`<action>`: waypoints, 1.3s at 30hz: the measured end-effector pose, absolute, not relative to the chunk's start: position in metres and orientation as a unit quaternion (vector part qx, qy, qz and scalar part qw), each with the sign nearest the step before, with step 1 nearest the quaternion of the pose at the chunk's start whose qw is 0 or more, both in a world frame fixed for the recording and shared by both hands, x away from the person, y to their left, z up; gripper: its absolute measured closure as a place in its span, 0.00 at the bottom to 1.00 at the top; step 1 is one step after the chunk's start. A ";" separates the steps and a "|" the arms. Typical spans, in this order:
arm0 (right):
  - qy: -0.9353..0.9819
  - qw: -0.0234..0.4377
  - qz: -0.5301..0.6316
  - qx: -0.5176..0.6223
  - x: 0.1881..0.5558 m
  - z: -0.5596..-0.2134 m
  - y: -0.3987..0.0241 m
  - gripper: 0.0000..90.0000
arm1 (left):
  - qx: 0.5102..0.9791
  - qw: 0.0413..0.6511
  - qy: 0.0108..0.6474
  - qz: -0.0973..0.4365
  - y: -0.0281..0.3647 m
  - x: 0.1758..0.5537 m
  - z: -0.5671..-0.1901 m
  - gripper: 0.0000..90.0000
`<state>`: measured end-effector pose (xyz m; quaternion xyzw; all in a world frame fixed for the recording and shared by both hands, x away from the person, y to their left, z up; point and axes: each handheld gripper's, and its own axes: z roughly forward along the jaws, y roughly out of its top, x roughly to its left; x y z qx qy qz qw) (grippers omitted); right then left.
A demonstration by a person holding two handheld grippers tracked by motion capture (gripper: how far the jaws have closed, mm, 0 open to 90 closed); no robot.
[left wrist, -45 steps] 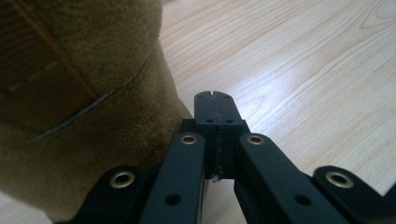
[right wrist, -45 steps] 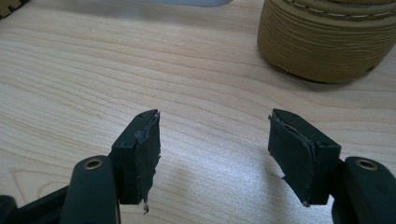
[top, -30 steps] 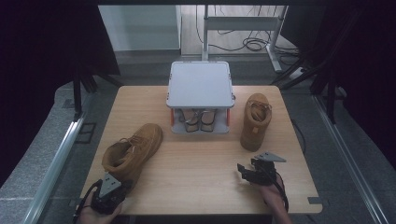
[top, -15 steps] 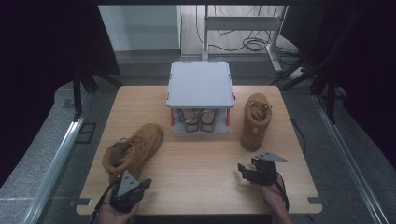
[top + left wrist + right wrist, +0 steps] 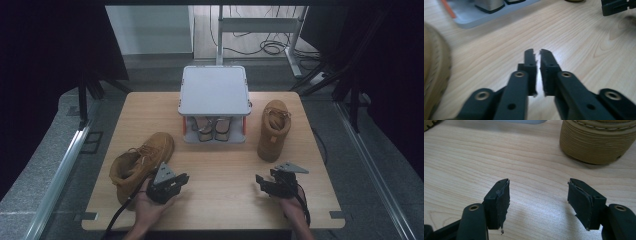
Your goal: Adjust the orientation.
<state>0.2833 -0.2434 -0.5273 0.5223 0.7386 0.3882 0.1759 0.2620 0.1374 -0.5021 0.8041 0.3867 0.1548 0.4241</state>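
Two tan boots lie on the wooden table (image 5: 220, 165): one (image 5: 140, 162) on its side at the front left, one (image 5: 272, 129) upright at the right. My left gripper (image 5: 181, 179) hovers just right of the left boot's heel; its jaws have just been opening, stand a narrow gap apart and hold nothing (image 5: 536, 53). That boot's sole (image 5: 434, 75) blurs past the left edge of the left gripper view. My right gripper (image 5: 265, 181) rests near the front right, open wide and empty (image 5: 539, 185), with the right boot's heel (image 5: 599, 142) ahead of it.
A grey two-level rack (image 5: 215, 92) stands at the back centre, with a pair of shoes (image 5: 212, 127) on its lower shelf. Its base (image 5: 474, 15) lies ahead of the left gripper. Bare wood stretches between the two grippers. Dark floor and cables surround the table.
My left hand has slid right along the front edge, from the table's left corner to beside the left boot, and its jaws have parted slightly. The right hand has stayed still.
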 end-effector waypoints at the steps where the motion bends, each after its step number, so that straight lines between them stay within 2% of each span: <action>1: 0.739 0.175 0.388 0.522 0.283 -0.527 -0.244 0.39 | 0.802 0.424 0.388 0.161 0.136 0.264 -0.504 0.81; 2: 0.738 0.177 0.390 0.522 0.283 -0.527 -0.244 0.39 | 0.809 0.416 0.382 0.163 0.133 0.268 -0.506 0.67; 3: 0.738 0.177 0.390 0.522 0.283 -0.527 -0.244 0.39 | 0.809 0.416 0.382 0.163 0.133 0.268 -0.506 0.62; 8: 0.735 0.182 0.389 0.525 0.284 -0.525 -0.245 0.39 | 0.811 0.417 0.381 0.154 0.134 0.271 -0.509 0.47; 13: 0.735 0.199 0.388 0.519 0.284 -0.521 -0.240 0.45 | 0.817 0.410 0.376 0.154 0.134 0.270 -0.511 0.44; 15: 0.737 0.204 0.390 0.513 0.283 -0.520 -0.235 0.60 | 0.820 0.407 0.374 0.150 0.132 0.270 -0.514 0.44; 16: 0.741 0.206 0.388 0.508 0.283 -0.519 -0.234 0.65 | 0.820 0.406 0.375 0.149 0.132 0.270 -0.514 0.43; 17: 0.741 0.206 0.388 0.508 0.283 -0.519 -0.234 0.65 | 0.820 0.406 0.375 0.149 0.132 0.270 -0.514 0.43; 18: 0.743 0.213 0.387 0.503 0.284 -0.518 -0.231 0.77 | 0.822 0.404 0.374 0.147 0.131 0.271 -0.515 0.43; 19: 0.741 0.217 0.389 0.502 0.285 -0.517 -0.230 0.82 | 0.822 0.404 0.374 0.144 0.131 0.271 -0.515 0.42; 23: 0.734 0.247 0.390 0.498 0.297 -0.507 -0.220 0.96 | 0.821 0.403 0.377 0.144 0.132 0.271 -0.515 0.42; 30: 0.708 0.301 0.389 0.507 0.333 -0.501 -0.193 0.99 | 0.822 0.404 0.377 0.136 0.133 0.270 -0.516 0.42; 39: 0.690 0.333 0.371 0.524 0.366 -0.504 -0.179 1.00 | 0.819 0.405 0.382 0.136 0.138 0.271 -0.516 0.42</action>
